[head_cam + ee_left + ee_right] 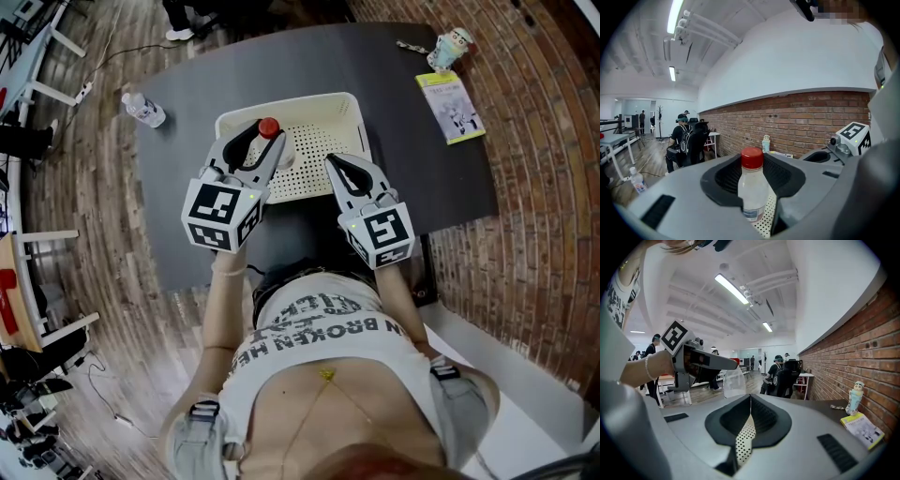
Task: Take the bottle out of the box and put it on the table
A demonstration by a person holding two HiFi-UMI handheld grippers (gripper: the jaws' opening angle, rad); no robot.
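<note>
Left tongs (265, 142) are clamped on the red-capped bottle (752, 187), held above the box (347, 105) at its 9 o'clock side. Right tongs (750, 399) are together and empty at 3 o'clock. Risk: the slick plastic slips or tilts, so the bottle drops back or clips the rim before reaching the surface (422, 159).

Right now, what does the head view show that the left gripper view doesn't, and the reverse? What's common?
Head view only: the full rim of the white box, the person's shirt and the wood floor.

Left gripper view only: the ceiling lights and the back of a seated person.

Both: the red-capped bottle clamped in the left gripper over the box, the right gripper, a second bottle on the table, and the figurine.
</note>
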